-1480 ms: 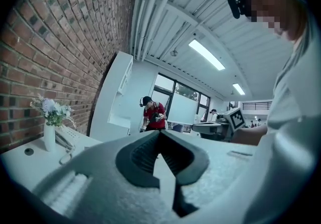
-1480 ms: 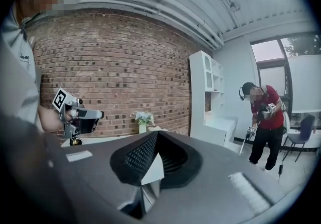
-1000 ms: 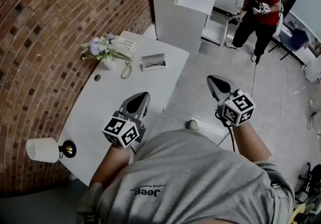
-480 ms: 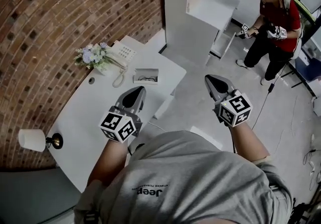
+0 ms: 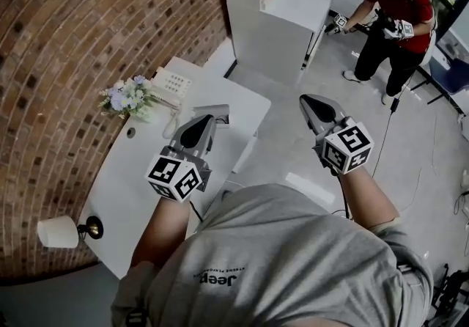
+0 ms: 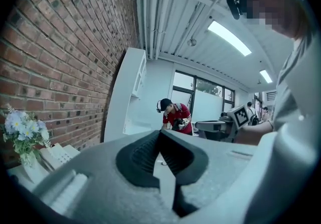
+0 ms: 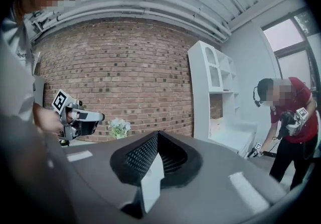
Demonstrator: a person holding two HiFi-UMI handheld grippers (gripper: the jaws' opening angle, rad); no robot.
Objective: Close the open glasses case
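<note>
glasses case (image 5: 218, 108): open, long axis left-right | left tongs (image 5: 206, 122), right tongs (image 5: 309, 103): clenched, empty

Desk (image 5: 126, 180) middle bare, flowers (image 5: 126, 98), phone (image 5: 170, 82) at far end

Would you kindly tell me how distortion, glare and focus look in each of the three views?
Head view: wide lens bows the brick wall into a curve, light even. Left gripper view: fisheye with dark corners, ceiling lamp glares, left tongs soft up close. Right gripper view: same dark rim, right tongs soft.
</note>
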